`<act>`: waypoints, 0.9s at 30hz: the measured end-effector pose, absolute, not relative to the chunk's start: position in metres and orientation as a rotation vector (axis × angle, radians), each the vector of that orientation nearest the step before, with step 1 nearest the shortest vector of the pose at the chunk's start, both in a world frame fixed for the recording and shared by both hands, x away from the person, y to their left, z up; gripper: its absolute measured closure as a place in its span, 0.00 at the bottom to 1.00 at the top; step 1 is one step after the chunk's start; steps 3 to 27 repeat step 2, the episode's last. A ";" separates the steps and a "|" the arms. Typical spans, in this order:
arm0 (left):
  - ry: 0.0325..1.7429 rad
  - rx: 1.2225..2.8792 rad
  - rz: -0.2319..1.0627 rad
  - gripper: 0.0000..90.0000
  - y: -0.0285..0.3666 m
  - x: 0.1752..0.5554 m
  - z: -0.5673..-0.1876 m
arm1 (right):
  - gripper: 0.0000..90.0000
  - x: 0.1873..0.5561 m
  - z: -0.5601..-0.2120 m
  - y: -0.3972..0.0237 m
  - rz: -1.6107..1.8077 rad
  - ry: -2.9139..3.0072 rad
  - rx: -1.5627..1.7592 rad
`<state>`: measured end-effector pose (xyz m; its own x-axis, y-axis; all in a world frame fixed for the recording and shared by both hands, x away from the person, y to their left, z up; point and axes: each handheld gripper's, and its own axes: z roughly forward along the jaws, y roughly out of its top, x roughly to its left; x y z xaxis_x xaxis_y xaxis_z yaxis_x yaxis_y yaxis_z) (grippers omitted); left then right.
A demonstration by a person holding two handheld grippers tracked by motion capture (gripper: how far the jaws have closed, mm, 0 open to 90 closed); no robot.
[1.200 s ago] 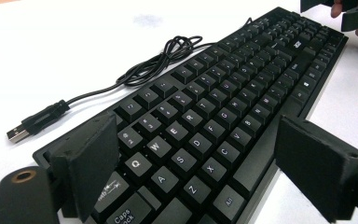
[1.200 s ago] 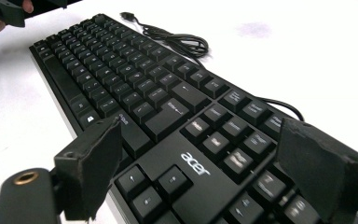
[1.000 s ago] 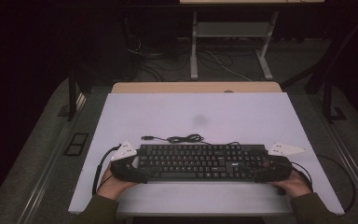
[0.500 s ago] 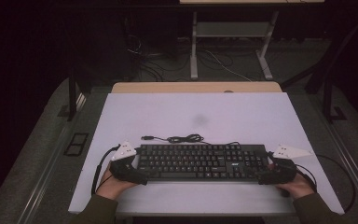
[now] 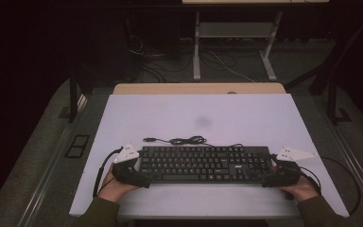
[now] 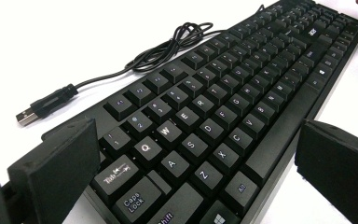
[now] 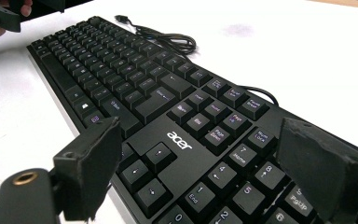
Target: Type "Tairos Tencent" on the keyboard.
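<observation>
Left gripper (image 5: 139,176): jaws spread wide, having just been opening; the left end of the keyboard lies between them, the pads standing clear of its edges. Seen in the left gripper view (image 6: 196,168), one jaw stands over the Tab and Caps Lock corner and the other off the near edge by the space bar.

Right gripper (image 5: 270,176): jaws spread wide around the right end of the keyboard. In the right gripper view (image 7: 191,172) one jaw stands beside the arrow keys and the other beyond the number pad; whether the pads touch the casing cannot be told.

Keyboard (image 5: 204,164): black, full-size, brand lettering above the arrow keys. Lies flat on the near half of the table, long side parallel to the near edge, between the two grippers.

Keyboard cable (image 5: 187,140): black, loosely coiled just behind the keyboard's far edge, ending in a USB plug (image 5: 148,140) that lies on the tabletop to the left of the coil.

Table (image 5: 198,109): pale lavender top with a faint dark smudge (image 5: 202,122) near its middle, a bare wooden strip along the far edge.

Hands: the left hand (image 5: 116,188) and the right hand (image 5: 302,188) enter from the near edge, olive sleeves at the wrists, each around its gripper's body.
</observation>
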<state>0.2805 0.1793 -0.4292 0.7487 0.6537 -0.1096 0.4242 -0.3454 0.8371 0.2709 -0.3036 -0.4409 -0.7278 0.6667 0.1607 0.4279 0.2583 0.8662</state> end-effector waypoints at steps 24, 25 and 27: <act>0.815 1.989 0.304 0.00 0.180 0.281 -0.429 | 0.14 0.271 -0.441 -0.304 1.464 2.289 1.025; 0.815 1.989 0.304 0.00 0.180 0.281 -0.429 | 0.14 0.271 -0.441 -0.304 1.464 2.289 1.025; 0.815 1.989 0.304 0.00 0.180 0.281 -0.429 | 0.14 0.271 -0.441 -0.304 1.464 2.289 1.025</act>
